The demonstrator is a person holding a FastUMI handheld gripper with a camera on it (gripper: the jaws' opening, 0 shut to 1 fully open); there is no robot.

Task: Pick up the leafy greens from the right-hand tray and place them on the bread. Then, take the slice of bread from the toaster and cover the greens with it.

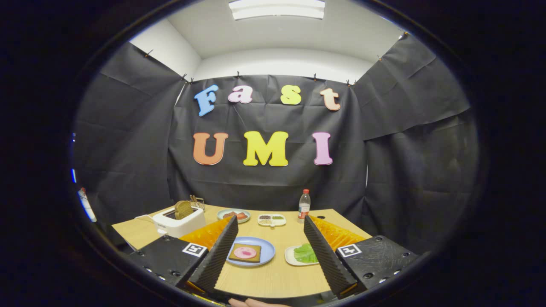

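i hold the gripper (271,249) back over the near edge of the pale wooden table (273,279), fingers spread wide and empty, so both targets stay framed: the green leafy greens (305,253) on their small white tray (291,256), partly hidden behind the right finger, and the dark bread slice with a pink round topping (245,252) on a blue plate (265,251). the second brown slice (183,209) stands in the white toaster (179,221); the far dishes' contents are too small to tell.

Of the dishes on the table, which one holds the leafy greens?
The small white tray beside the blue plate, against one finger of the open gripper; it holds the greens.
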